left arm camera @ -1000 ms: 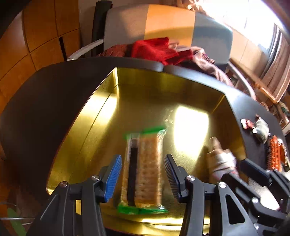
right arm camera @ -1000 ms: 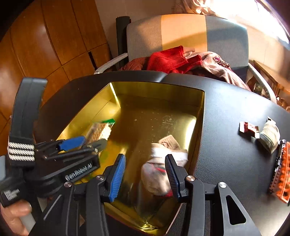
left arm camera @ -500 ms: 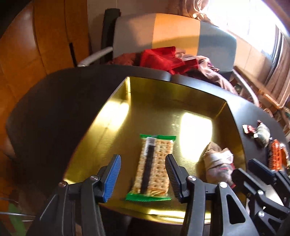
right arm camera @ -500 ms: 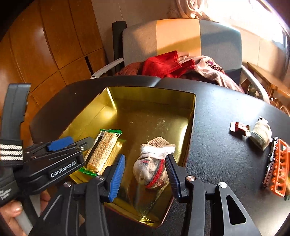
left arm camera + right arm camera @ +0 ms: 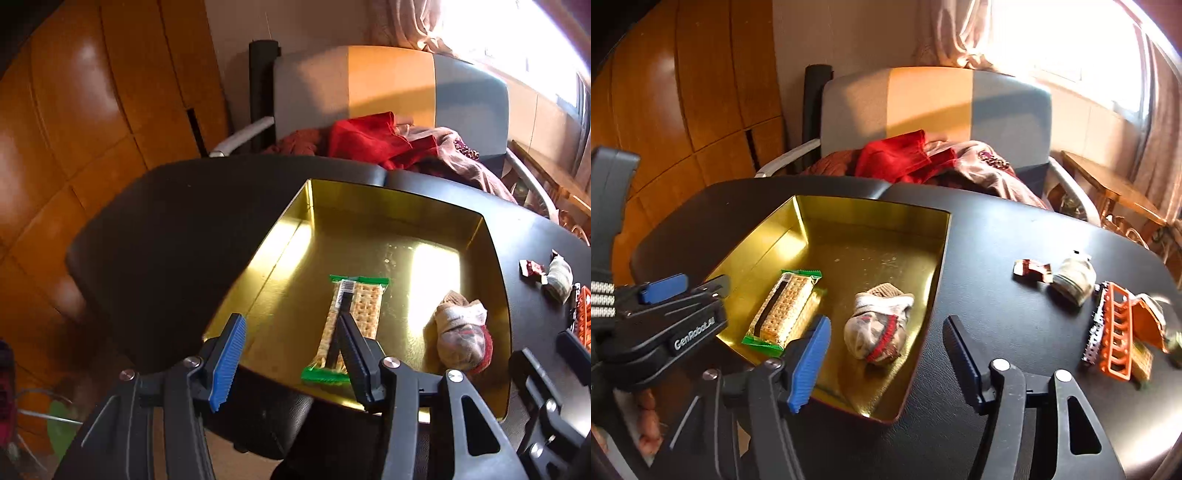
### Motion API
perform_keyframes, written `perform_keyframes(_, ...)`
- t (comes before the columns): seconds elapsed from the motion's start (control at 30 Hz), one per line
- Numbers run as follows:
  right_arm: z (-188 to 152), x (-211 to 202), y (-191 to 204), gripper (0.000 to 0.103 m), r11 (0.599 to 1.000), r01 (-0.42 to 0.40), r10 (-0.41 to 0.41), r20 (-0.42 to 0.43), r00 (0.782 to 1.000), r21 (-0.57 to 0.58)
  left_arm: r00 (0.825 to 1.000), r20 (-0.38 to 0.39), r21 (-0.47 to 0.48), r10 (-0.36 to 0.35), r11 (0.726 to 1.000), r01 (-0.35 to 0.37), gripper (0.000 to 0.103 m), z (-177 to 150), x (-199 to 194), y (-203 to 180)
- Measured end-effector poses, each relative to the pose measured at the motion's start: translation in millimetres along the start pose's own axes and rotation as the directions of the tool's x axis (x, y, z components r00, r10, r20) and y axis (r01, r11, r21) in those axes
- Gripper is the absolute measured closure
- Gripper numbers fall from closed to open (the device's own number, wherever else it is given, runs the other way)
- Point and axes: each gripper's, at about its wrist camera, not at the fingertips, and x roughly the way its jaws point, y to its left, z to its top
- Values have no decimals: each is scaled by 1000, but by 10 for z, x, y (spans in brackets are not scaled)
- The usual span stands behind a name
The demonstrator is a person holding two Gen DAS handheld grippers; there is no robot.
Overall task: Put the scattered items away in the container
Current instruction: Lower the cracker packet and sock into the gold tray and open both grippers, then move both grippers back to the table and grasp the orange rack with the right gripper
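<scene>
Gold tin (image 5: 942,258) on black tabletop (image 5: 1015,236); cracker pack and rolled sock inside it, both hand-held grippers empty.

Cracker pack (image 5: 783,308), green-ended wrapper, lies flat on the tin's floor toward its left wall; rolled sock (image 5: 879,326), grey with a red band, lies beside it toward the tin's right wall, the two apart. Left hand-held gripper (image 5: 286,363) hangs over the tin's near rim, jaws apart, nothing between them; the pack shows past its right finger. Right hand-held gripper (image 5: 886,360) hangs over the tin's near right corner, jaws having just been opening, now spread wide, clear of the sock. Right of the tin, well apart from it: red candy wrapper (image 5: 1032,269), a second pale rolled sock (image 5: 1073,282), orange ladder-like toy (image 5: 1115,328). Behind the tin, a chair (image 5: 934,107) heaped with red cloth (image 5: 894,158).
</scene>
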Motion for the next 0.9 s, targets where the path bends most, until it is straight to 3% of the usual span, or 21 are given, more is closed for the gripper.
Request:
perform_keyframes(0.17, -17, -100, -50, 32, 1000, 15, -15, 18, 1000, 13, 1000, -16, 1, -26, 1000, 26, 51, -54, -80, 6)
perform_keyframes(0.5, -161, -178, -345, 32, 995, 61, -61, 7, 998, 75, 994, 8, 76, -106, 992, 105, 51, -113, -261, -291)
perform_keyframes(0.9, -479, -288, -1106, 32, 956, 199, -194, -45, 980, 214, 961, -6, 242, -276, 932, 269, 51, -219, -513, -972)
